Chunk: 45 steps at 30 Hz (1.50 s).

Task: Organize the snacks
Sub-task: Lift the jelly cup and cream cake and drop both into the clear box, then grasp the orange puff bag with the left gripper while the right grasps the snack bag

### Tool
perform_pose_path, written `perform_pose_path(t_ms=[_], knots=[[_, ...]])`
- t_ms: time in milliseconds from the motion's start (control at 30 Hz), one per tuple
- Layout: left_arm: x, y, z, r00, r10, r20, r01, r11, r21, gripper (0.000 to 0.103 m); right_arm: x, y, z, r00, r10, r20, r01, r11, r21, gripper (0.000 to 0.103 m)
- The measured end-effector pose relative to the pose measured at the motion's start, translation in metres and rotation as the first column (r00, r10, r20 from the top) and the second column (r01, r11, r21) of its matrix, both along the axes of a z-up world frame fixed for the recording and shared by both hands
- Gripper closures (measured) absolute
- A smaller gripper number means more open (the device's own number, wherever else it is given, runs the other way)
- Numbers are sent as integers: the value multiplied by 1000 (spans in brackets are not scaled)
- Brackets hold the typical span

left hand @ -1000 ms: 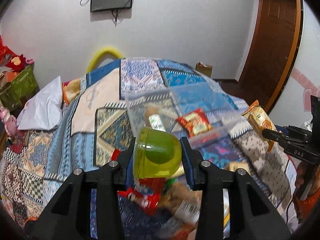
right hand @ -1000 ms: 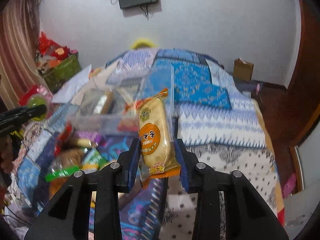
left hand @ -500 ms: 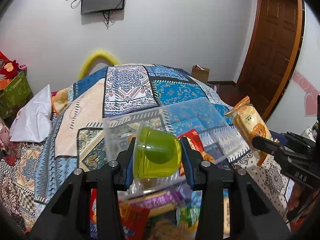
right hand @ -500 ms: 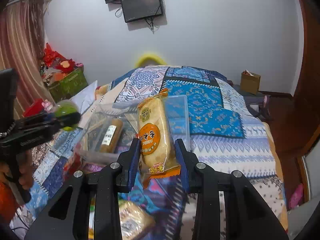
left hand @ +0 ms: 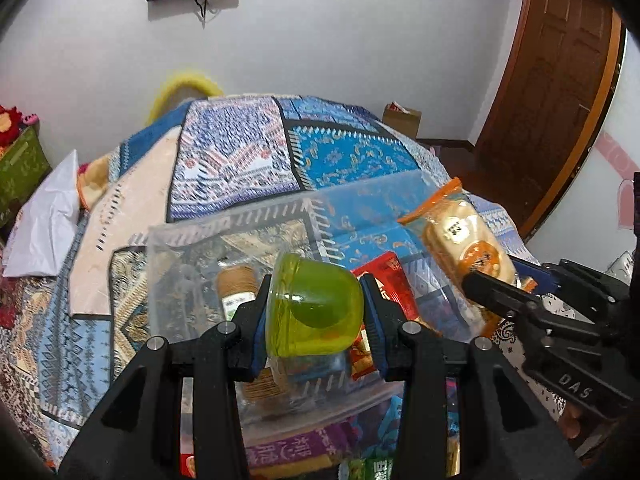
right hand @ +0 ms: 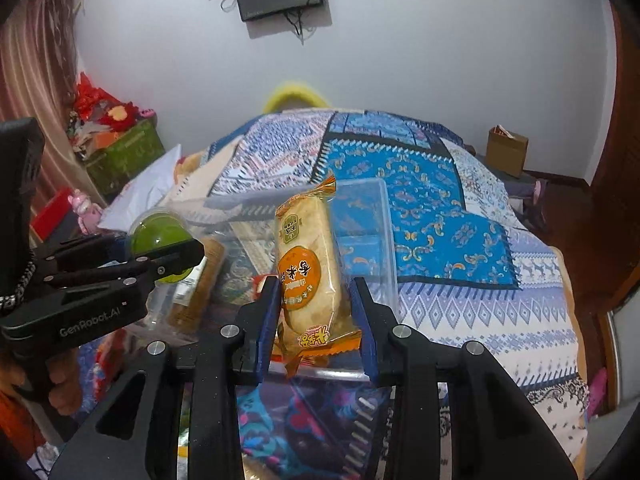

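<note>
My left gripper is shut on a green jelly cup, held just above the near side of a clear plastic box on the bed. Inside the box lie a brown roll snack and a red packet. My right gripper is shut on a rice cracker packet with orange ends, held over the box's right part. Each gripper shows in the other's view: the left gripper with the green jelly cup, the right gripper with the cracker packet.
The box sits on a patchwork bedspread. More snack packets lie in front of the box, below the grippers. A white pillow lies at left, a green crate by the wall, a cardboard box and a wooden door at right.
Both grippers have moved forward from above the loose snacks to over the clear box, each keeping its grip. The box now looks larger and closer in both views.
</note>
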<state>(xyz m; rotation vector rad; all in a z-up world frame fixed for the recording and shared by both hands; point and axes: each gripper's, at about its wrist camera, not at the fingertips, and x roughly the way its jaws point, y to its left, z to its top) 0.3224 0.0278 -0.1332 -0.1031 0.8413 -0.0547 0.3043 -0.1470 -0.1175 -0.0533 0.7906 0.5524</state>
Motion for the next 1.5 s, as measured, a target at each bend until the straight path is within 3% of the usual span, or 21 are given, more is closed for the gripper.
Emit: perform_pose_path(t_ms=[467, 567, 700, 900, 1133, 1267, 1500], knots=[[16, -2, -41, 988, 7, -154, -11, 1000, -28, 63, 5, 5, -17, 999, 19, -46, -21, 998, -57, 74], [14, -4, -41, 989, 1, -150, -5, 1000, -25, 62, 2, 5, -16, 999, 21, -46, -24, 998, -63, 74], [10, -7, -33, 991, -10, -135, 7, 1000, -17, 48, -6, 4, -11, 999, 30, -44, -33, 998, -56, 74], [-6, -8, -10, 996, -9, -92, 9, 1000, 0, 48, -20, -1, 4, 999, 33, -19, -34, 997, -64, 72], [-44, -1, 29, 1000, -10, -18, 10, 1000, 19, 45, -50, -9, 28, 999, 25, 25, -25, 999, -36, 45], [-75, 4, 47, 1000, -14, 19, 13, 999, 52, 41, -68, -13, 39, 999, 33, 35, -32, 999, -29, 44], [-127, 12, 51, 1000, -12, 8, 11, 998, 59, 38, -110, -17, 41, 997, 47, 54, -44, 997, -67, 43]])
